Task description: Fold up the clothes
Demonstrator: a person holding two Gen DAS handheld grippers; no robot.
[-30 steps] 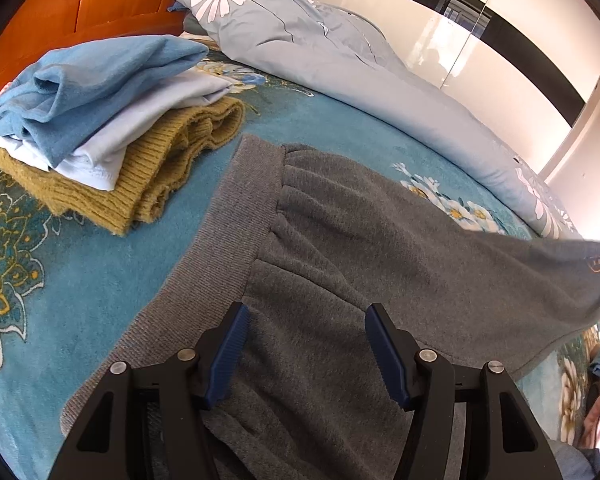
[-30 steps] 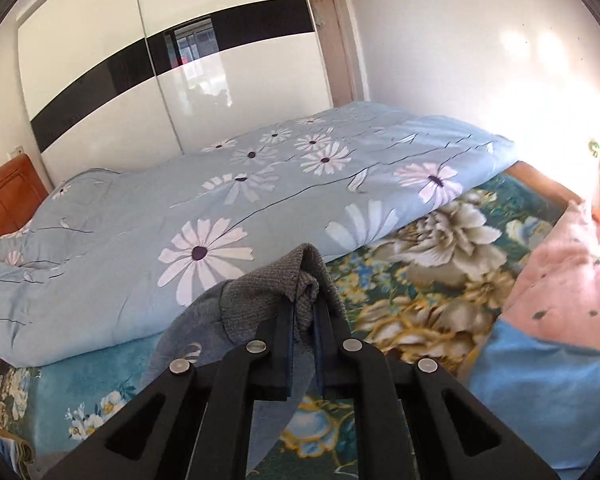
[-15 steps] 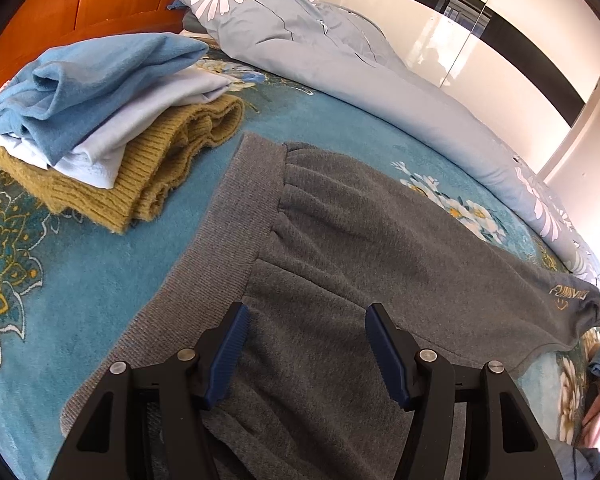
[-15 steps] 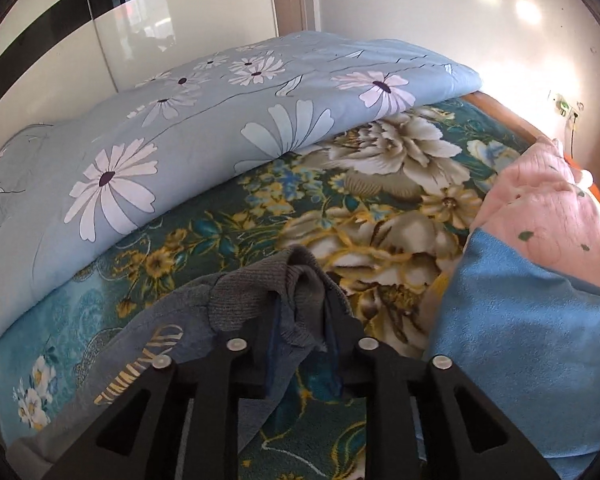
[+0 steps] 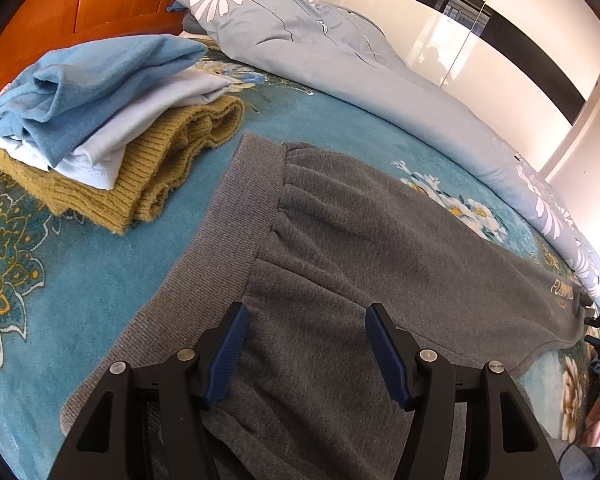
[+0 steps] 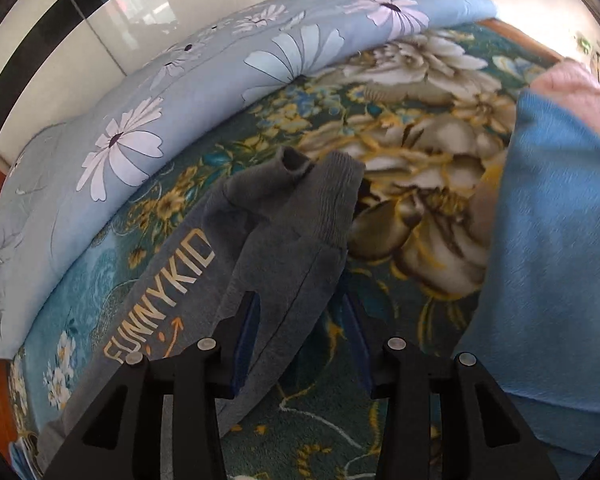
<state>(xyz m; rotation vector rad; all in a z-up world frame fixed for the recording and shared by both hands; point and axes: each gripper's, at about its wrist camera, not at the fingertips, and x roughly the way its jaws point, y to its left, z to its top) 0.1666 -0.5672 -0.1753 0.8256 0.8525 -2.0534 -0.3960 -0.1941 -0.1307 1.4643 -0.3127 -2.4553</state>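
Covering the whole bed, a teal floral blanket (image 5: 80, 264) carries everything else. Along its far side lies a pale blue daisy-print duvet (image 5: 340, 64), bunched in a long roll below the white wardrobe doors (image 5: 500, 40), with the orange wooden headboard (image 5: 80, 0) at one end.

Spread flat across the blanket is a pair of grey sweatpants (image 5: 360, 240). Its ribbed waistband (image 5: 228, 232) lies toward the headboard end, and the legs run away toward the foot of the bed. In the right wrist view the leg ends show ribbed cuffs (image 6: 332, 196) resting on the large cream flowers of the blanket, one leg partly over the other, with the lettering "FUNNYKID" (image 6: 168, 288) printed along the cloth.

Beside the waistband but apart from it sits a stack of folded clothes (image 5: 112, 128): a mustard knit sweater (image 5: 152, 176) at the bottom, a pale blue garment (image 5: 140, 120) in the middle, a denim-blue one (image 5: 100, 76) on top. At the foot end a blue fleece garment (image 6: 548, 240) lies near the cuffs, with something pink (image 6: 572, 88) behind it.

The left gripper (image 5: 306, 354) has its jaws spread wide just past the waistband, over the gathered grey cloth, clamping nothing. The right gripper (image 6: 304, 340) also has its jaws apart; the edge of a trouser leg lies across the left finger (image 6: 244, 344), not pinched.
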